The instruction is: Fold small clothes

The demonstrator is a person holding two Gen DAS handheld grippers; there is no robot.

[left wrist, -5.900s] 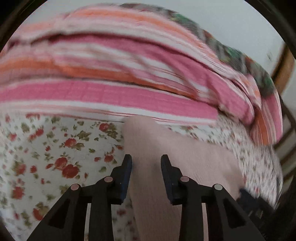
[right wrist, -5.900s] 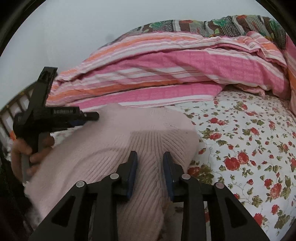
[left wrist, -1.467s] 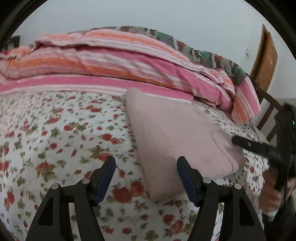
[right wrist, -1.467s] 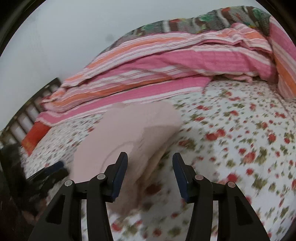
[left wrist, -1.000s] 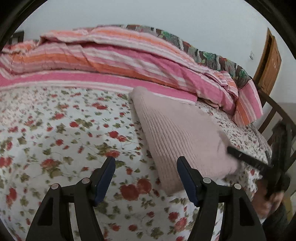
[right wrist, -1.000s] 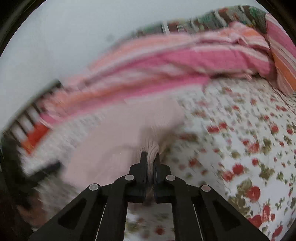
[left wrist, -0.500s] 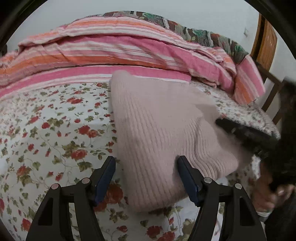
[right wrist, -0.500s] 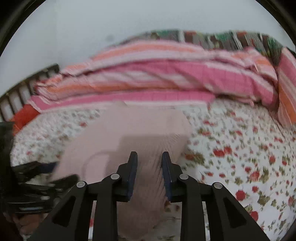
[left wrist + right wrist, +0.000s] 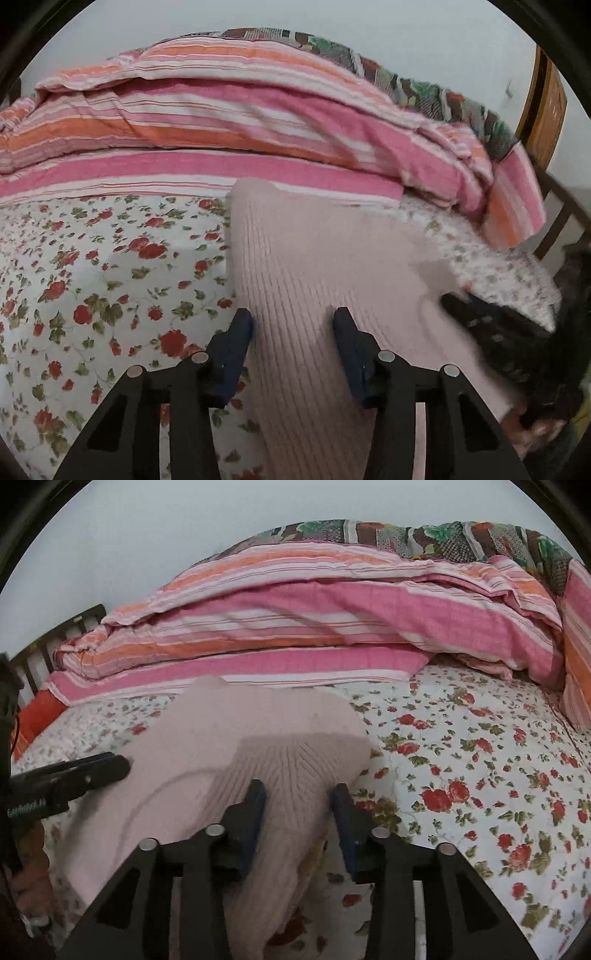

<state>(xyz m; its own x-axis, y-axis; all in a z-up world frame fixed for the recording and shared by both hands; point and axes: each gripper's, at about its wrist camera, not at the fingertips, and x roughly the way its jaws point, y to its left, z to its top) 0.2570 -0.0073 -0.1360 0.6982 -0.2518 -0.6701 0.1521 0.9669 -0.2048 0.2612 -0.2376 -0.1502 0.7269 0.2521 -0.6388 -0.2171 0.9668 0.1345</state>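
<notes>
The left gripper [image 9: 291, 325] has its jaws parted, straddling the near left edge of the folded pink knit sweater [image 9: 317, 280] without clamping it. The right gripper [image 9: 297, 794] is likewise open, its fingers [image 9: 255, 805] on either side of a bunched ridge of the sweater's near right corner; whether the pads touch the knit cannot be told. Both point forward over the bed. The sweater lies on the rose-print bedsheet [image 9: 92, 266], near a rolled pink-and-orange striped quilt [image 9: 314, 627] along the pale wall [image 9: 147, 528]. A dark wooden bed frame [image 9: 55, 635] shows at the left edge of the right view.
</notes>
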